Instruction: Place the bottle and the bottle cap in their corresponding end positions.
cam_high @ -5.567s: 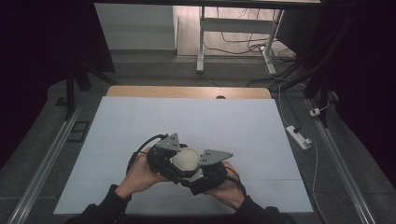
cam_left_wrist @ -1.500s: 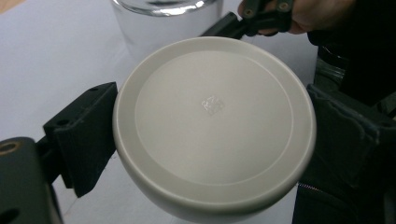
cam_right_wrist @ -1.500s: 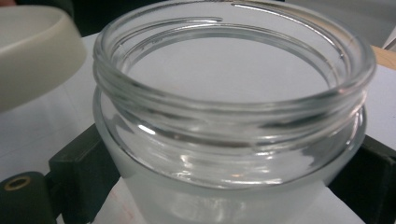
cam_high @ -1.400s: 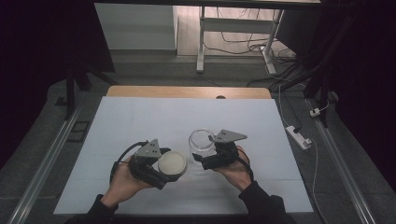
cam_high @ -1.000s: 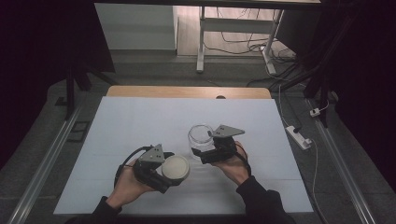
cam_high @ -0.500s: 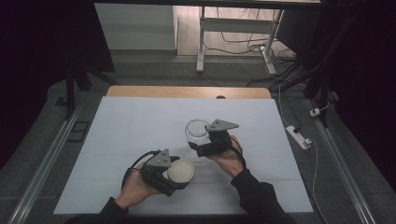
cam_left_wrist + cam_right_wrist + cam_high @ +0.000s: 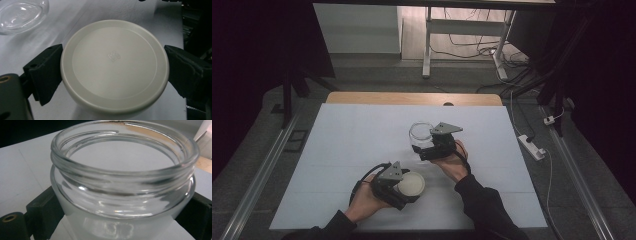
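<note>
A round cream-white lid (image 7: 410, 183) (image 7: 114, 65) sits between the jaws of my left gripper (image 7: 404, 187) (image 7: 113, 67), which is shut on its rim near the table's front. Farther back and to the right, a clear glass jar (image 7: 421, 136) (image 7: 123, 182) with a threaded open mouth is clamped by my right gripper (image 7: 424, 147) (image 7: 120, 215), its jaws pressed on the jar's lower sides. The jar stands upright on the white table cover (image 7: 352, 145). Jar and lid are apart. In the left gripper view the jar (image 7: 21, 15) shows at the top left.
The white cover lies over a wooden table (image 7: 412, 98) whose back edge shows. A power strip (image 7: 530, 145) and cables lie on the floor at the right. A white stand's legs (image 7: 428, 45) rise beyond the table. Metal rails run along both sides.
The lid and jar, held together at first, have come apart. My right gripper carried the jar back and slightly right; my left gripper brought the lid toward the front edge.
</note>
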`<state>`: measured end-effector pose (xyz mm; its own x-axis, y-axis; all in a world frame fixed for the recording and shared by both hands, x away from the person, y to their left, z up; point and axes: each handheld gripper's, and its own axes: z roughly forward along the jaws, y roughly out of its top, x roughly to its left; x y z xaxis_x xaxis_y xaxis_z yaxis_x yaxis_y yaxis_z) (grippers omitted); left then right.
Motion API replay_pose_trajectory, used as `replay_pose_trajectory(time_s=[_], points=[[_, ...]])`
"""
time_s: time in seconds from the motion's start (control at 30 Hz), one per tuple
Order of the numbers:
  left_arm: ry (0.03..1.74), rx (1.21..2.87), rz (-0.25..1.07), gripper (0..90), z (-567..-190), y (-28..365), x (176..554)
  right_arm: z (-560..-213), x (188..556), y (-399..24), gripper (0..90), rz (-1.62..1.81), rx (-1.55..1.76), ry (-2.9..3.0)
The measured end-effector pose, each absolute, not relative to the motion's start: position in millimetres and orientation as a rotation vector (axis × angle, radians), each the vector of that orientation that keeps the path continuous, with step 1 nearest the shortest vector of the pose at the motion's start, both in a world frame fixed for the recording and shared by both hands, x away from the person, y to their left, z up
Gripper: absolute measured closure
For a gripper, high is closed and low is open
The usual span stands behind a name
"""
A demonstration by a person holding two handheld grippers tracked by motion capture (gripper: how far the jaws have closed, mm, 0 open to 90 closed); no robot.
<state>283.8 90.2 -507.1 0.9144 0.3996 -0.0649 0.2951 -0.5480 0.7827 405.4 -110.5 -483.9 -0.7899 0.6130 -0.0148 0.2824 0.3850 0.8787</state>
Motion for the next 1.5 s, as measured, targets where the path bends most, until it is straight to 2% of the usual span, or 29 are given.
replay_pose_trajectory(time_s=[0.77,1.5], points=[[0.514,2.272,0.209,8.3,-532.5,76.2,300.7,-505.7,439.4,-87.3,6.4,1.361,0.819,2.301],[0.535,2.361,0.169,7.8,-543.3,70.2,308.7,-517.6,441.6,-79.6,6.0,1.313,0.765,2.349]])
